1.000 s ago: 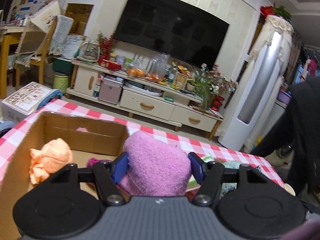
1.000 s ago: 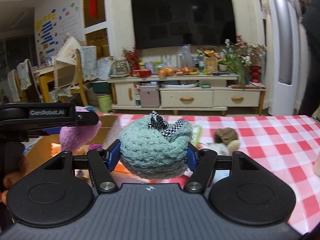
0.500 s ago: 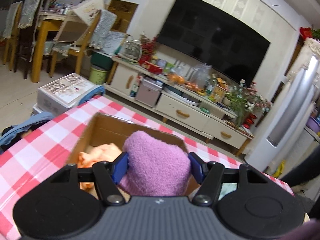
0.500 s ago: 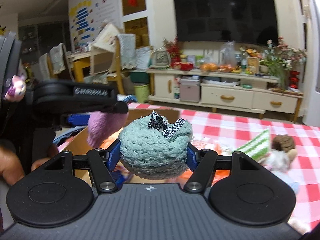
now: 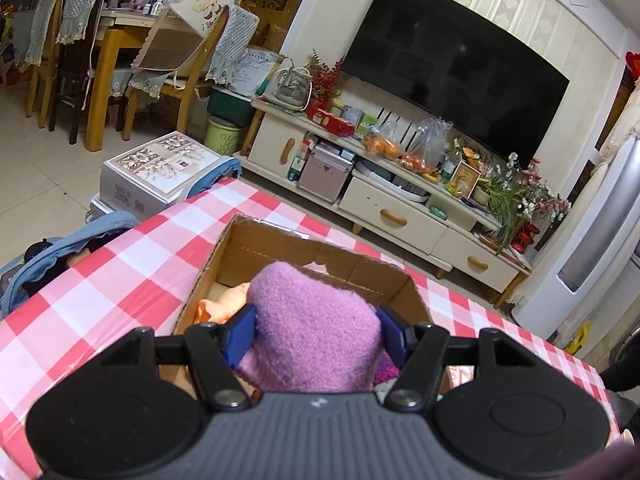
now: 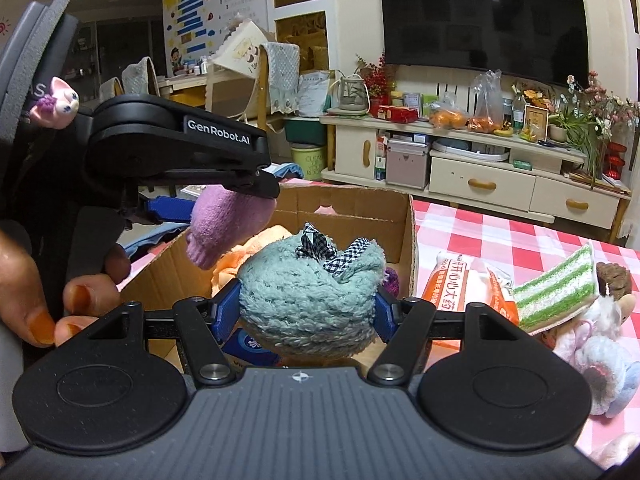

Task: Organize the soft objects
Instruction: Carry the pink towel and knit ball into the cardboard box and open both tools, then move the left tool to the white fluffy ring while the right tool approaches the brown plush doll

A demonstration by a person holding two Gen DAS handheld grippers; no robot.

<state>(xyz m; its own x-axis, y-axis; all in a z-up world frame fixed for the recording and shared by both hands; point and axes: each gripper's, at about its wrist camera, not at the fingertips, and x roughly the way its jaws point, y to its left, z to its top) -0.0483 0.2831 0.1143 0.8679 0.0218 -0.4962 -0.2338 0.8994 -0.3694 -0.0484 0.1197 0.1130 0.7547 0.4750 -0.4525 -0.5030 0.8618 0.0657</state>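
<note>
My left gripper (image 5: 318, 328) is shut on a purple fuzzy soft toy (image 5: 312, 312) and holds it over an open cardboard box (image 5: 280, 248). An orange plush (image 5: 224, 304) lies inside the box. In the right wrist view the left gripper (image 6: 228, 204) hangs at the upper left with the purple toy (image 6: 224, 224) dangling above the box (image 6: 352, 208). My right gripper (image 6: 308, 312) holds a teal knitted toy (image 6: 308, 300) with a checked bow at the box's near side. Its jaws are opening, and the blue pads still touch the toy.
The box stands on a red-and-white checked tablecloth (image 5: 120, 272). Right of the box lie an orange snack packet (image 6: 456, 284), a green-striped cake-shaped toy (image 6: 556, 288), a brown plush (image 6: 612, 280) and a white-blue plush (image 6: 596, 356). A person's hand (image 6: 32, 288) grips the left tool.
Both grippers have carried their toys leftward across the table to the box. The box now fills the middle of both views, with the purple toy above its opening.
</note>
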